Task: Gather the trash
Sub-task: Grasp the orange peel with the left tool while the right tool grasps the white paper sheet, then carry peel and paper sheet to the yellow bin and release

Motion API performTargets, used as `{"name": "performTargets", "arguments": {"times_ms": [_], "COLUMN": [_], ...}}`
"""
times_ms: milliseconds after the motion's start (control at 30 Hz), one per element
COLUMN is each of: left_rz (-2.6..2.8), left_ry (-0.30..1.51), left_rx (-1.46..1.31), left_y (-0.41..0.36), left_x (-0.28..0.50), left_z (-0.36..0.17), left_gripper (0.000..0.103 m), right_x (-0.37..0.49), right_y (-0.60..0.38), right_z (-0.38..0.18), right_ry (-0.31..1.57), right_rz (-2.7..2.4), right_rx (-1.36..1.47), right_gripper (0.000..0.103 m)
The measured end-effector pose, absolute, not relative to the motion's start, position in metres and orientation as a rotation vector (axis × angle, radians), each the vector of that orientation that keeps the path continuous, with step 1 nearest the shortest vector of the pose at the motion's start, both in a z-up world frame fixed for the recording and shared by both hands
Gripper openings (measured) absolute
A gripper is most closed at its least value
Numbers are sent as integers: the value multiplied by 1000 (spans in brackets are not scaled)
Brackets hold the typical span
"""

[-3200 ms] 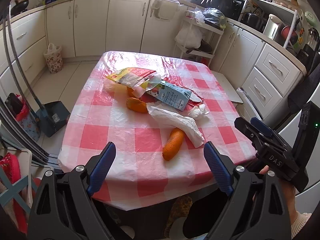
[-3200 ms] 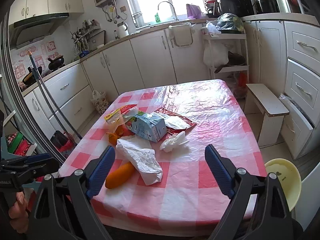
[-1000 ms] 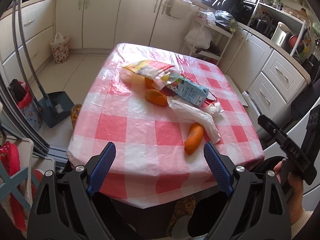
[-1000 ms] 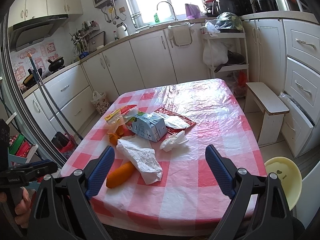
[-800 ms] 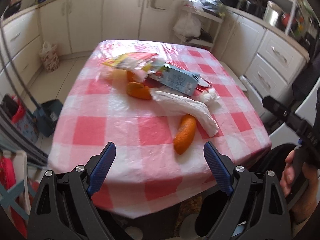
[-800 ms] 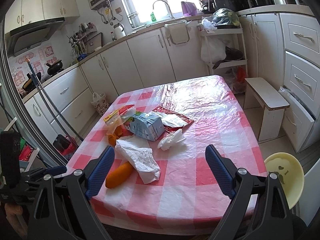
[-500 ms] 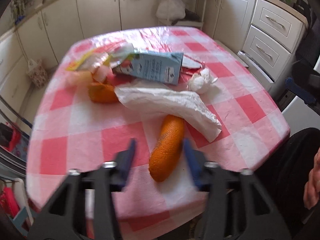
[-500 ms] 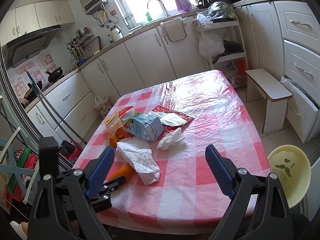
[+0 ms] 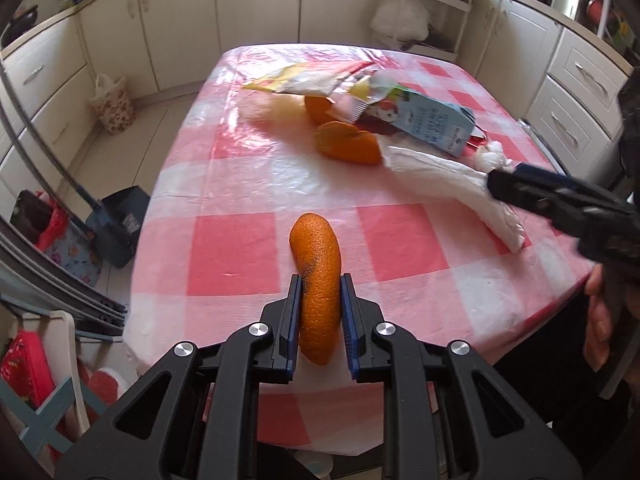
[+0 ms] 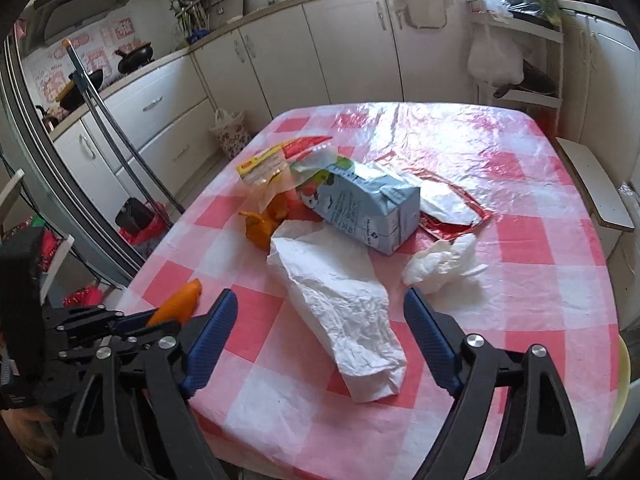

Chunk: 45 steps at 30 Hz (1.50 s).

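Observation:
My left gripper (image 9: 320,304) is shut on a long orange peel (image 9: 318,268) at the near left of the red-checked table (image 9: 240,256); the peel also shows in the right wrist view (image 10: 178,304). My right gripper (image 10: 320,336) is open and empty, hovering over a crumpled white paper bag (image 10: 340,300). Behind it lie a blue milk carton (image 10: 366,208), a crumpled white tissue (image 10: 444,262), a red wrapper (image 10: 452,210), a yellow-red snack bag (image 10: 276,160) and more orange peels (image 10: 264,226).
A dustpan and broom (image 9: 116,224) stand on the floor left of the table. A small floral bin (image 9: 112,104) sits by the cabinets. A stool (image 10: 592,192) stands right of the table. A yellow bowl (image 10: 622,380) is at the right edge.
My left gripper has moved in to the table and shut on the long orange peel. My right gripper has come forward and down over the white paper bag, still open.

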<state>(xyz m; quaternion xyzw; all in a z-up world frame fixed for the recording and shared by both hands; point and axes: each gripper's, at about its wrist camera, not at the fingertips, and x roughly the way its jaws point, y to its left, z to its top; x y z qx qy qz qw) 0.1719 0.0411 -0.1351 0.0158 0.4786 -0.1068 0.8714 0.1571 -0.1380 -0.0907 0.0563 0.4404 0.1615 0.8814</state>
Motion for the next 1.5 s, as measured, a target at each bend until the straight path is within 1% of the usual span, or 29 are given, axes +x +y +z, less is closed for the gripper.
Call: {"name": "performTargets", "arguments": {"times_ms": [33,67,100,133,167,200,233,267,333,433,633,767,900,1033,1200,1367,1500], "left_rz": [-220,-217,-213,-212,-211,-211,-211,-214,-226,-250,-339,-418,-508,-633,-811,-956,-1041], "left_ry": [1000,999,997,994,993,992,990,990,990,979,918,871,840,833,868,962,1061], "left_rx": [29,30,34,36,33,27,21,12,-5,-30,-66,-60,-40,24,137,269,361], "left_y": [42,41,40,38,38,37,36,35,35,35,21,-3,-39,-98,-189,-285,-353], "left_x": [173,174,173,174,173,174,174,175,174,170,163,158,156,157,164,179,191], "left_z": [-135,-136,-136,-137,-138,-138,-138,-139,-138,-130,-95,-64,-39,-22,-26,-57,-96], "left_gripper": [18,18,19,19,19,19,19,19,18,17,17,17,17,17,17,17,17], "right_x": [160,164,167,167,166,165,163,161,153,138,113,96,86,75,61,58,66], "right_y": [-135,-133,-132,-132,-131,-133,-136,-139,-145,-156,-191,-238,-289,-338,-404,-450,-467], "right_z": [-96,-103,-108,-110,-109,-109,-107,-103,-93,-76,-33,1,17,-2,-57,-117,-156], "right_ry": [931,948,965,970,955,965,967,962,942,913,818,744,709,746,842,940,1002], "right_rz": [326,316,315,313,308,316,322,324,338,369,371,311,202,81,-61,-147,-183], "right_rx": [104,90,81,70,52,53,68,76,91,141,232,253,239,247,351,455,502], "right_gripper": [72,67,57,49,38,20,11,7,5,5,5,5,5,5,5,5,5]}}
